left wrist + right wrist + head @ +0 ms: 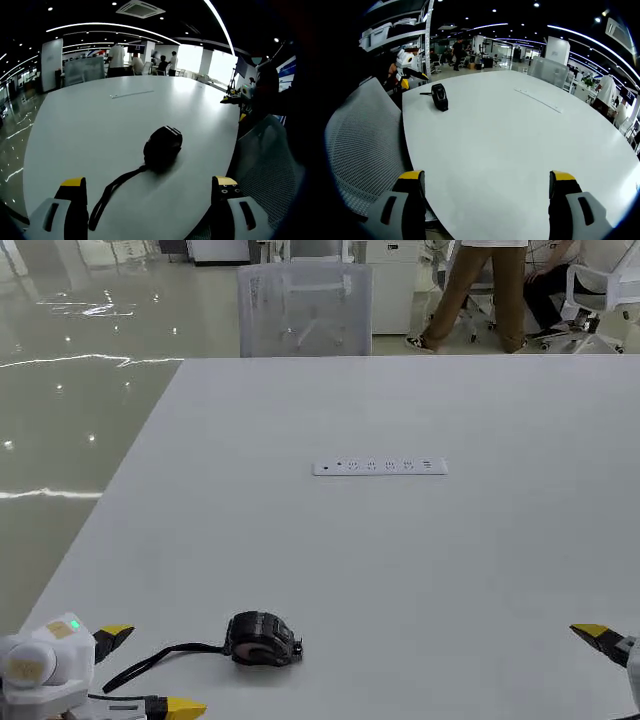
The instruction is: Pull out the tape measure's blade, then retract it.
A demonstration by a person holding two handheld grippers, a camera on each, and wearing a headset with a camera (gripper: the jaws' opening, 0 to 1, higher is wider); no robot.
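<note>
Glossy grey floor (70, 390) fills the left of the head view, with a wide white table (400, 560) spreading across the rest; at the lower left corner sits the left gripper (150, 670), its yellow-tipped jaws spread wide and gripping nothing; a black strap (160, 658) lies on the table between those tips and runs right to the tape measure (262, 638), a dark, rounded case resting near the bottom edge of the frame, left of centre; in the left gripper view the tape measure is at the middle of the frame, just ahead of the open jaws, with the strap's loop trailing down towards the left-hand jaw, though I cannot tell whether they touch; further up in the head view, near the centre, a white power strip (380, 467) lies flat, well apart from the tape measure; behind the table's far edge stands a pale chair (305, 310); at the upper right a person (480, 290) stands beside another chair; at the lower right edge one yellow tip of the right gripper (487, 176) comes into the head view; in the right gripper view its jaws stand wide apart with nothing between them, over the table's near edge, and the tape measure sits far off at the upper left.
</note>
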